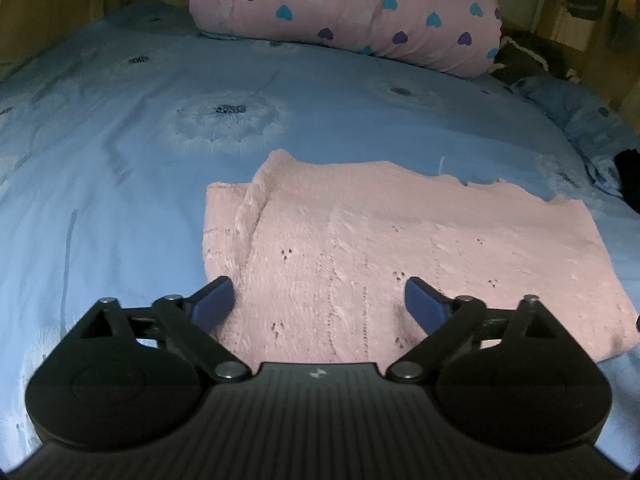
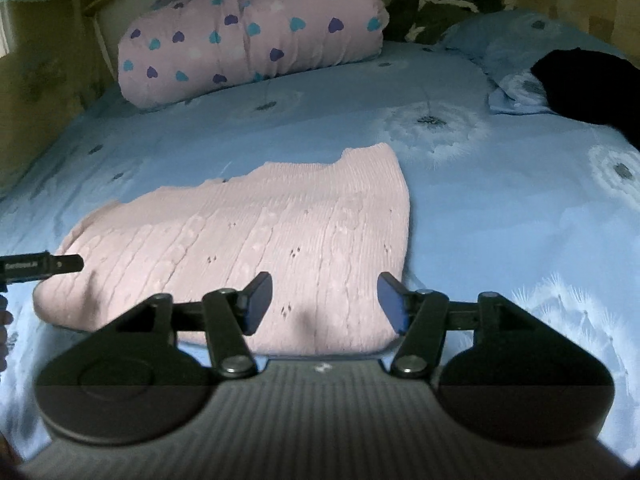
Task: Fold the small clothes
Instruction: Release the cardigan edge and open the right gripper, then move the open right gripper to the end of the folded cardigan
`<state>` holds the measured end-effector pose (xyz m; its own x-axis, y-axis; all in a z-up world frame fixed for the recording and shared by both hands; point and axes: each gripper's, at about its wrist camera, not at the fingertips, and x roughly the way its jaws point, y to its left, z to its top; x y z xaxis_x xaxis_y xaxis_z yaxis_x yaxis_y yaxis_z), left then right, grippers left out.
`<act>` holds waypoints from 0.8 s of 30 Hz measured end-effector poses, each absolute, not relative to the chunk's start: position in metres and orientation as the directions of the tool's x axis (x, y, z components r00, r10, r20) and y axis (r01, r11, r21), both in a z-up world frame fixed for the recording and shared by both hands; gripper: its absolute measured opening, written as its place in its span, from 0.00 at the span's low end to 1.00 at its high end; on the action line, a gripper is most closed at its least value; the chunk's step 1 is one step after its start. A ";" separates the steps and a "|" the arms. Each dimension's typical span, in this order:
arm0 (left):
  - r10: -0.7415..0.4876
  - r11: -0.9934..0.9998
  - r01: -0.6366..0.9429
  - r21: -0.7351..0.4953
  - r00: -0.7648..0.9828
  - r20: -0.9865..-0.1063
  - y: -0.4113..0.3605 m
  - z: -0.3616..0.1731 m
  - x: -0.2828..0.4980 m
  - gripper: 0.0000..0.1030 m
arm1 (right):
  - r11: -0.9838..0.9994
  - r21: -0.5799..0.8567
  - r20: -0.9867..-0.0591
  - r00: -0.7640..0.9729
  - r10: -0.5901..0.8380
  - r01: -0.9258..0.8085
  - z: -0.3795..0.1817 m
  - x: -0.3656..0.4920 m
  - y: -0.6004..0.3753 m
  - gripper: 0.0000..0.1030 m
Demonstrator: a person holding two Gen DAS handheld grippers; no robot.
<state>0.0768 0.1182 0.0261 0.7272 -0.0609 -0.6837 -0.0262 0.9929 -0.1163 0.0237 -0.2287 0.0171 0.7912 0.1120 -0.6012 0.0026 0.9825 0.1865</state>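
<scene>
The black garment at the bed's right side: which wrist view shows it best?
The right wrist view. There the black garment lies large and unblocked on the blue pillow, beyond the pink knit. The left wrist view catches only a dark sliver cut by the frame's right edge.

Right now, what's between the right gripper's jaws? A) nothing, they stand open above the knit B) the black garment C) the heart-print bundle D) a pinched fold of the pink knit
A: the right gripper has its jaws apart, holding nothing, with the pink knit garment lying flat on the blue bedsheet beyond them.
</scene>
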 end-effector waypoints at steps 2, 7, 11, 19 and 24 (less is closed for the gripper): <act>-0.069 0.992 -0.025 -0.126 0.725 -0.685 0.117 0.026 0.074 0.97 | 0.980 0.197 -0.600 0.792 0.109 0.014 0.015 0.017 -0.228 0.58; -0.059 0.995 -0.015 -0.100 0.719 -0.693 0.116 0.025 0.065 0.97 | 0.968 0.245 -0.604 0.790 0.105 0.059 0.005 0.005 -0.230 0.62; -0.027 0.996 -0.040 -0.076 0.692 -0.721 0.128 0.026 0.054 0.97 | 0.949 0.296 -0.617 0.780 0.106 0.105 -0.006 0.000 -0.234 0.66; -0.007 0.975 -0.165 -0.148 0.646 -0.763 0.179 0.034 0.032 0.97 | 0.894 0.424 -0.590 0.792 0.154 0.142 -0.023 -0.002 -0.253 0.66; -0.120 0.964 -0.113 -0.240 0.620 -0.775 0.174 0.036 0.048 0.97 | 0.751 0.624 -0.537 0.816 0.213 0.214 -0.042 0.000 -0.273 0.69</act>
<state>0.0482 0.1741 0.0359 0.6199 -0.1203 -0.7754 -0.1127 0.9643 -0.2398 0.0000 -0.2732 -0.0420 0.8165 0.2132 -0.5366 0.2140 0.7514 0.6242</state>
